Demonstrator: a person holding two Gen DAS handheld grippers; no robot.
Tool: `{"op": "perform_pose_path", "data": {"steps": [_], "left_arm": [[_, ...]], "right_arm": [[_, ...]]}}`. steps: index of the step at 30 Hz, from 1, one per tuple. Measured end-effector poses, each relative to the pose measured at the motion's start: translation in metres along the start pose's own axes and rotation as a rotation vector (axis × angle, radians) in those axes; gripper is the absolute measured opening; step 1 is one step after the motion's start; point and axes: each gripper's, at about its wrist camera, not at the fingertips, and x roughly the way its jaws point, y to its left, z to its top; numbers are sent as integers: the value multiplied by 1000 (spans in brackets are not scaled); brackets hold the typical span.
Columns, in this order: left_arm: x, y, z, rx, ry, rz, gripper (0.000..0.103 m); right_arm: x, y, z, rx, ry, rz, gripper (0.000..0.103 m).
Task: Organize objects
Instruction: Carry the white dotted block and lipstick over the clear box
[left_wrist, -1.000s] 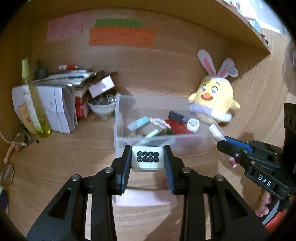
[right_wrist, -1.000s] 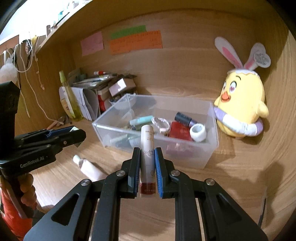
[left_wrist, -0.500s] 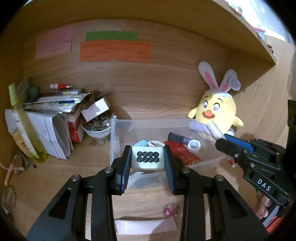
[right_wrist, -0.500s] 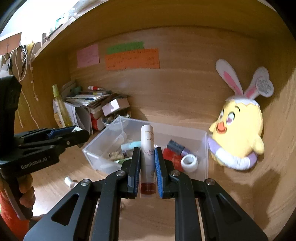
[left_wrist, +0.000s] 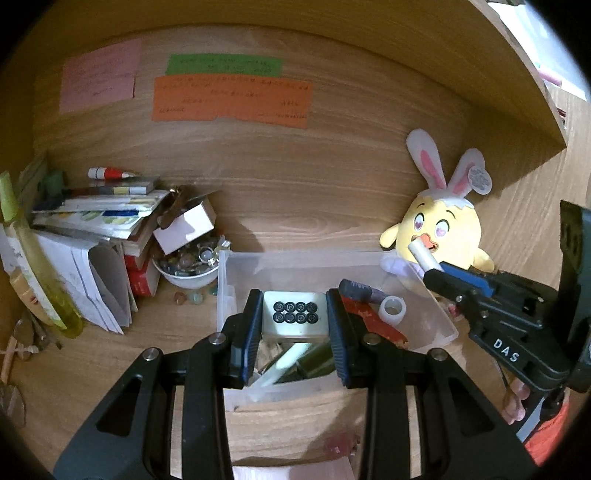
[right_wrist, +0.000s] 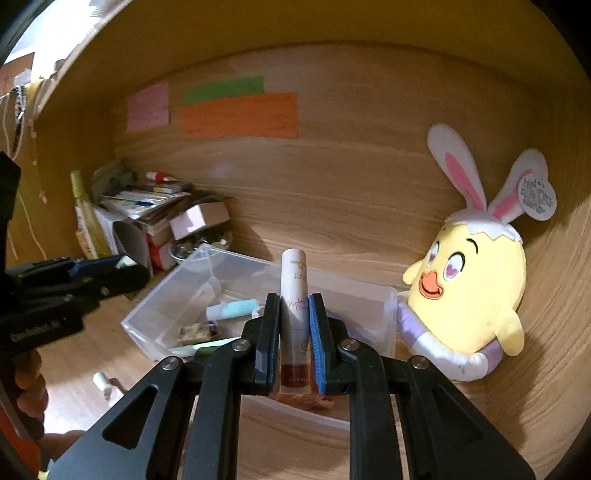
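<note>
The left gripper (left_wrist: 295, 325) is clamping a white tile (left_wrist: 294, 314) and the right gripper (right_wrist: 294, 332) a lip tube (right_wrist: 293, 295), both hovering over the clear bin (right_wrist: 388, 317); releasing early risks bouncing things off its front edge.

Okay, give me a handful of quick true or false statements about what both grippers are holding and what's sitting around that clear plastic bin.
1. The left gripper clamps a white mahjong tile with eight black circles. True.
2. The right gripper is empty. False: it is shut on a slim white and red lip tint tube.
3. The yellow chick plush with bunny ears lies inside the clear plastic bin. False: it sits beside the bin, against the wooden wall.
4. An orange paper note is stuck on the back wall. True.
</note>
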Motion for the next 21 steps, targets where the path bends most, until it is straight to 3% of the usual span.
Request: {"op": "perform_pose_path", "data": {"steps": [21], "left_arm": [[68, -15, -15, 61, 150, 1, 34]], "right_arm": [[63, -14, -25, 47, 177, 47, 14]]}}
